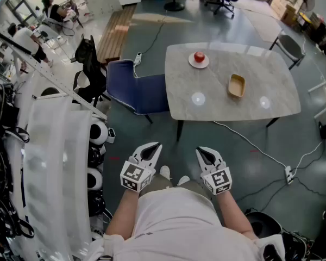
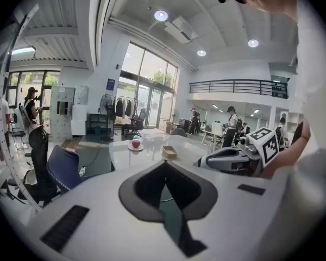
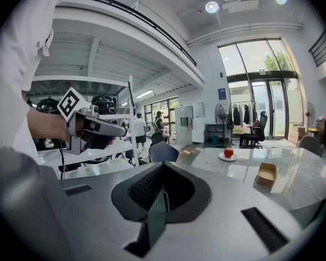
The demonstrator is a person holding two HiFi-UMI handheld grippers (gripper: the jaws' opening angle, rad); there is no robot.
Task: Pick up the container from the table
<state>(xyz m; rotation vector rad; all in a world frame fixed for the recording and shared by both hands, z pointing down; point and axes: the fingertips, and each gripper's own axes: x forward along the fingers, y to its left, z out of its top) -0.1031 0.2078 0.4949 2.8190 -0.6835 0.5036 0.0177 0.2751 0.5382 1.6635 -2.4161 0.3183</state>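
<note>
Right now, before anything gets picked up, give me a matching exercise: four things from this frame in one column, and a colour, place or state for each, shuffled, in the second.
Column one:
1. container
2. apple
3. chair
4. right gripper

Column two:
A. blue, at the left edge of the table
B. fingers shut, short of the table
C. tan, on the bare table
D. red, on a white plate

Pairs: 1-C; 2-D; 3-A; 4-B
</note>
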